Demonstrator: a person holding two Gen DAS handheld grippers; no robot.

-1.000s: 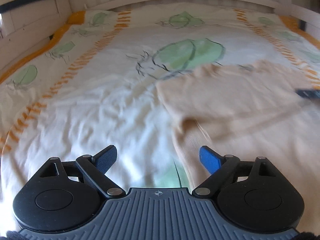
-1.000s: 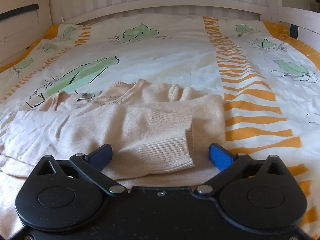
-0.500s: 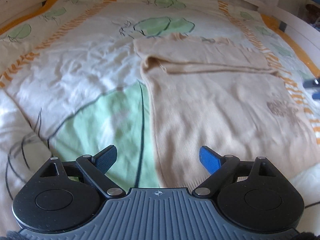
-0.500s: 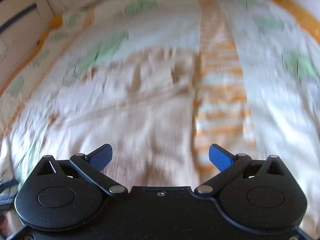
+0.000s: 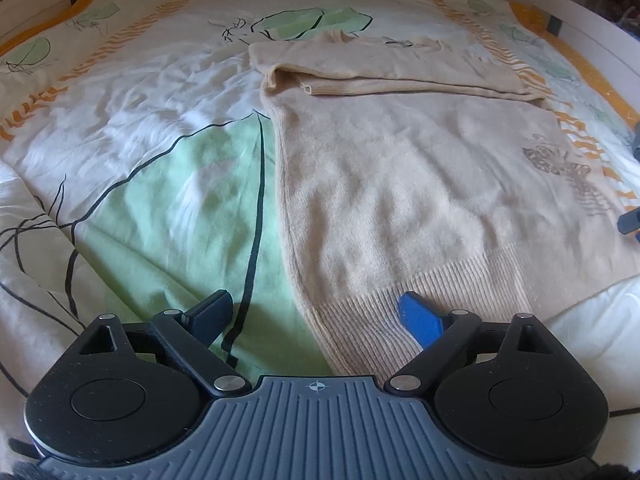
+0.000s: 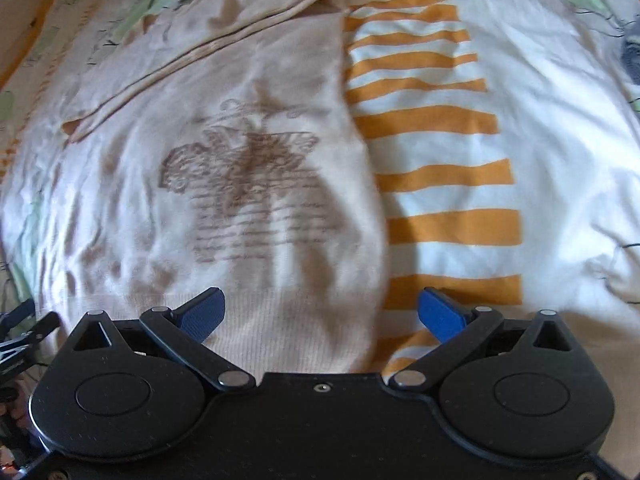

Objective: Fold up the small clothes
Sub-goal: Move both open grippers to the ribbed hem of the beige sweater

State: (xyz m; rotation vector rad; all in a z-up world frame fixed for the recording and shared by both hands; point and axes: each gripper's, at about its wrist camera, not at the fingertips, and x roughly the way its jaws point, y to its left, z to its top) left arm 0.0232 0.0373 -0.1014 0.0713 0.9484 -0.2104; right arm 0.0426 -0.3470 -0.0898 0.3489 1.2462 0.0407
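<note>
Positioning both tongs at hem corners of beige sweater (image 5: 400,184), sleeves already folded across chest. Left tongs (image 5: 316,312) opening, empty, straddling left hem corner; right tongs (image 6: 320,312) spread wide, empty, over right hem corner. Next, judged: pinching both corners, carrying hem toward collar. Sweater flat on bed; leaf-print, orange-striped duvet (image 5: 160,184), wrinkled. White slatted bed frame (image 5: 592,28) beyond.

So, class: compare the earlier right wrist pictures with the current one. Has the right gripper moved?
Yes. The right gripper has drawn back along the sweater, from its folded sleeves to its ribbed hem, beside the bedspread's orange stripes.
</note>
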